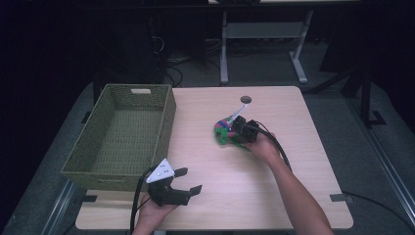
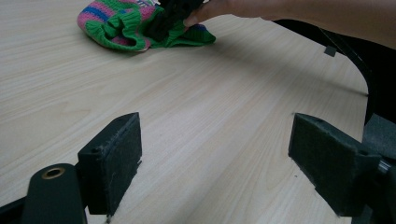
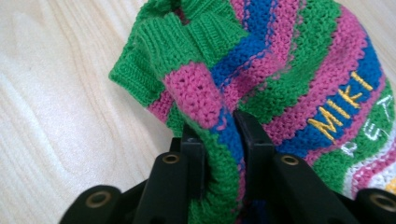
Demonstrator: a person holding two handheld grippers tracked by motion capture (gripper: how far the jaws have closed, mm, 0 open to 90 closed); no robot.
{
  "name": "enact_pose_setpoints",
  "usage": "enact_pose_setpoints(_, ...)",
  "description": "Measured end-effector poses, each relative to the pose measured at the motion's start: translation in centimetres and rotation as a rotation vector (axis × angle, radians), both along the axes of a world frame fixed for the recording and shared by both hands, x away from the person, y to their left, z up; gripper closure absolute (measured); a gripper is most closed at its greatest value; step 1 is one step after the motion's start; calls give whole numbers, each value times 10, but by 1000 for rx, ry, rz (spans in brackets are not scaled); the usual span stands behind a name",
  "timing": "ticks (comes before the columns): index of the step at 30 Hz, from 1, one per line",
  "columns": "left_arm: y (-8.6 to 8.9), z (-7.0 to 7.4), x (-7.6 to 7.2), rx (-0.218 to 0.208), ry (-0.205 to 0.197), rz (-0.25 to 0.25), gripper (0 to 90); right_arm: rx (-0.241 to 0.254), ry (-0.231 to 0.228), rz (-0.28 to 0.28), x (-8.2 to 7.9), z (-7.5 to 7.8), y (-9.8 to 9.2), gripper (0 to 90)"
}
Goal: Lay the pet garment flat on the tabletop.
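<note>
At the near edge of the pale wood-grain table (image 1: 293, 196) the left gripper (image 1: 188, 182) is held with its jaws spread wide and nothing between them; farther out, near the table's middle, the right gripper (image 3: 219, 140) is clamped on a fold of the striped green, pink and blue knitted garment (image 1: 222, 129), which is bunched on the tabletop. The grasping step is judged to be in hand; a lift and a carry across to the woven olive-green rectangular basket (image 1: 83, 161) at the table's left are judged to be called for next, with the grip kept firm so the loose knit is not dropped.
</note>
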State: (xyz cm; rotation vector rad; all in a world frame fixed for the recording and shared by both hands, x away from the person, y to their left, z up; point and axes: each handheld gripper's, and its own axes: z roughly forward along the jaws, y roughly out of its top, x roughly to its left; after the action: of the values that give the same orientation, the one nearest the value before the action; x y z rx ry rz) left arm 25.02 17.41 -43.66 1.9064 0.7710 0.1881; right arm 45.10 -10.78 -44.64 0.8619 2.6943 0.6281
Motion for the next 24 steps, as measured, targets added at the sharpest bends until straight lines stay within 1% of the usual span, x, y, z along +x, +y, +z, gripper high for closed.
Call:
enact_pose_setpoints(3,0,0,0,1,-1,-1,171,11,6,-15,0,0,-1,770)
enact_pose_setpoints(4,0,0,0,0,0,0,171,34,27,-29,2,1,-4,782)
enact_pose_setpoints(6,1,0,0,3,1,-1,171,64,40,-37,5,0,-8,792)
enact_pose_setpoints(7,1,0,1,3,3,1,171,64,40,-37,5,0,-8,792)
enact_pose_setpoints(8,2,0,1,0,6,2,171,104,70,-57,6,1,-11,800)
enact_pose_setpoints(11,2,0,1,-1,5,4,171,149,91,-62,8,2,-16,804)
enact_pose_setpoints(12,2,0,2,-1,5,3,171,162,94,-60,9,3,-18,804)
enact_pose_setpoints(13,2,0,2,-1,5,3,171,162,94,-60,9,3,-18,804)
enact_pose_setpoints(14,2,0,1,2,6,2,171,183,95,-63,9,5,-20,804)
enact_pose_setpoints(15,2,0,1,2,6,2,171,183,95,-63,9,5,-20,804)
enact_pose_setpoints(16,2,0,1,2,4,1,171,204,103,-69,9,8,-23,804)
enact_pose_setpoints(17,2,0,1,2,4,1,171,204,103,-69,9,8,-23,804)
enact_pose_setpoints(18,2,0,1,-1,5,2,171,228,105,-69,9,12,-27,803)
enact_pose_setpoints(19,2,0,1,-1,5,2,171,228,105,-69,9,12,-27,803)
enact_pose_setpoints(20,2,0,1,-2,6,3,171,252,111,-78,9,16,-31,803)
enact_pose_setpoints(24,2,0,1,0,6,3,171,306,121,-80,9,25,-40,803)
